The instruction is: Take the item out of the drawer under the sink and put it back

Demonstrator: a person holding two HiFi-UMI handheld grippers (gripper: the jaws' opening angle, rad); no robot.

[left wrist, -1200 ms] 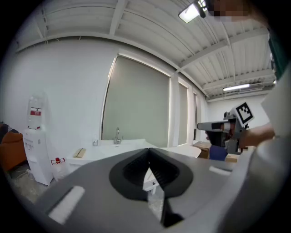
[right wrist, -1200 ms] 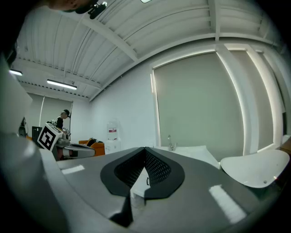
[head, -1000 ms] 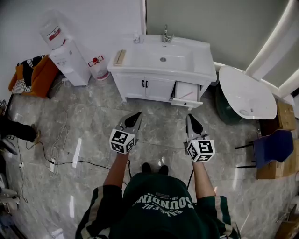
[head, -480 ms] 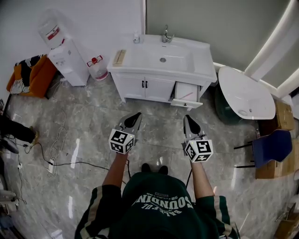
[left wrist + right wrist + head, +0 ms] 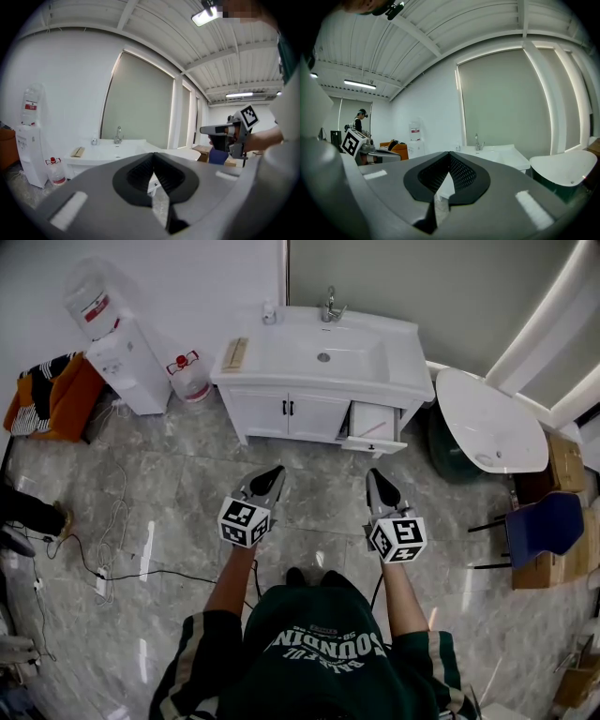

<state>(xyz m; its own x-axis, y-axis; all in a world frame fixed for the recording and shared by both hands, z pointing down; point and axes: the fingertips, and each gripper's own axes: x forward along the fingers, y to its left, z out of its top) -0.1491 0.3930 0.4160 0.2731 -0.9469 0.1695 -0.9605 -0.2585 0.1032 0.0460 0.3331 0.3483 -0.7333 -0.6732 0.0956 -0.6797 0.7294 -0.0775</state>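
Observation:
A white sink cabinet [image 5: 319, 381] stands against the far wall, with a faucet [image 5: 329, 307] on top. Its right-hand drawer [image 5: 374, 427] is pulled out; I cannot make out what lies inside. My left gripper [image 5: 273, 472] and right gripper [image 5: 376, 478] are held side by side over the marble floor, a good step short of the cabinet, both pointing at it. Both are shut with nothing between the jaws. The left gripper view shows the sink [image 5: 112, 152] beyond its closed tips [image 5: 153, 157]; the right gripper view shows the sink [image 5: 492, 152] beyond its closed tips [image 5: 449, 153].
A water dispenser [image 5: 117, 343] and a water jug [image 5: 190, 376] stand left of the cabinet. An orange seat [image 5: 52, 395] is at far left. Cables [image 5: 112, 540] trail over the floor. A white round table [image 5: 487, 423], a blue chair [image 5: 548, 526] and cardboard boxes [image 5: 567, 460] are on the right.
The view has shifted slightly forward toward the cabinet. Both grippers keep their pose, shut and side by side.

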